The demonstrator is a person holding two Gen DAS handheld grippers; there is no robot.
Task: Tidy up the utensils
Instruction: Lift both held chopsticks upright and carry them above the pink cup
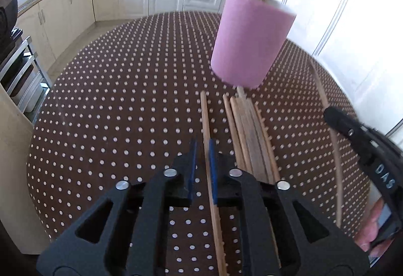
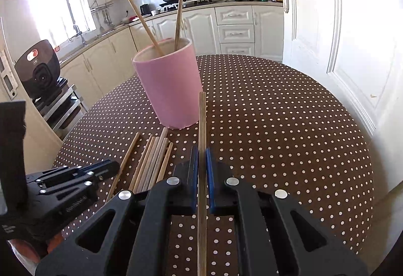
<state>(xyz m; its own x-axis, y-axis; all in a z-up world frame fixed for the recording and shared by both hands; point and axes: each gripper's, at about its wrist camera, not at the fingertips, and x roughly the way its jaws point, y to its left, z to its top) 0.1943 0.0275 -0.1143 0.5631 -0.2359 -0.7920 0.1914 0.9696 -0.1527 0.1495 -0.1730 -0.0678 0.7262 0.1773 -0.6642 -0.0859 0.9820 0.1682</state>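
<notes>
Nearest in the left wrist view, the left hand-held gripper (image 1: 201,150) points steeply down at the table (image 1: 113,112), its blue pads parted a little. A single chopstick (image 1: 207,140) lies on the cloth in the gap, close against the right pad, with a clear space to the left pad, so it is released rather than pinched. Just to its right lies a bundle of chopsticks (image 1: 249,132), side by side and touching, their far ends reaching the foot of the pink cup (image 1: 249,41).

In the right wrist view, the right hand-held gripper (image 2: 202,157) is clenched on one held chopstick (image 2: 202,124), which runs straight forward between the pads; its far tip appears against the lower right side of the cup, though contact cannot be told. The gripper tilts downward, less steeply than the left one.

The cup stands upright on the dotted brown cloth, with two chopsticks (image 2: 161,24) leaning inside it. To the right of the cup the cloth lies bare out to the rounded table edge, near the white door (image 2: 327,36). Left of the bundle the cloth is also bare up to the edge. Beyond are cream cabinets (image 2: 234,24).
</notes>
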